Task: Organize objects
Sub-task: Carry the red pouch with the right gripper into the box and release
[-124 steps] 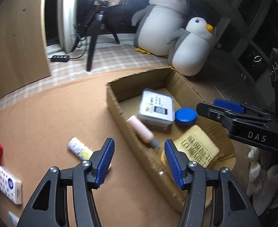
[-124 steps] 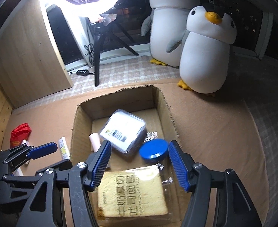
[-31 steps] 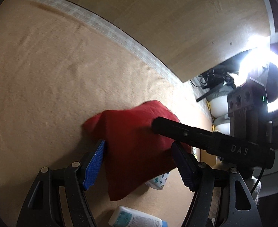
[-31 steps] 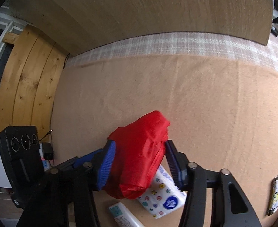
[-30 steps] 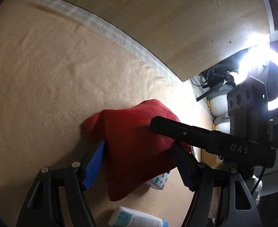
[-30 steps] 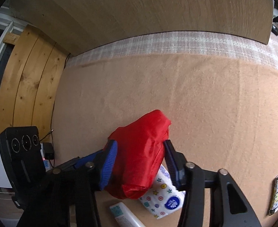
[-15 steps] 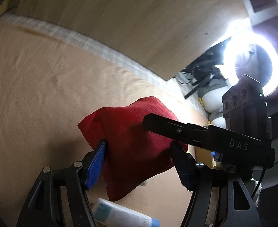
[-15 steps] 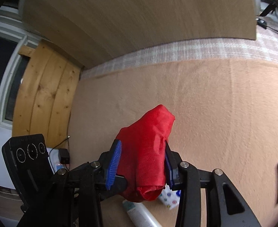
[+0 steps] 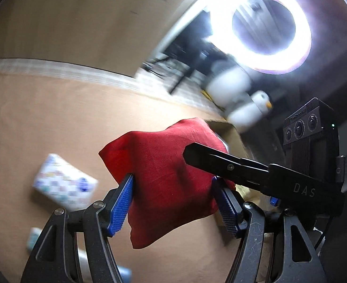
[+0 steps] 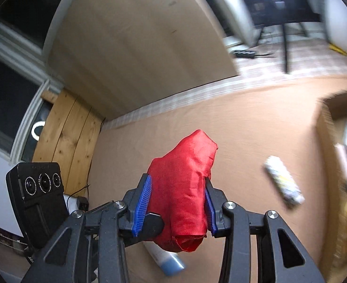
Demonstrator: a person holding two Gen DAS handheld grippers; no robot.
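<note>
My 2 grippers, left (image 9: pixel 173 198) and right (image 10: pixel 177 202), both pinch the red pouch (image 10: pixel 185 188) aloft; uneven pulls could tear it loose short of the box (image 10: pixel 333 141).

From here the red bag (image 9: pixel 166 179) hides most of the cardboard box (image 9: pixel 230 134) behind it, and I can't make out its contents. The tissue pack (image 9: pixel 63 185) is smeared by motion, its print unreadable. A bottle (image 10: pixel 166 259) shows only its lower end beneath the bag. The box's right side (image 10: pixel 331 155) runs off the frame, blurred. The penguin toys (image 9: pixel 241 99) are soft smudges.
</note>
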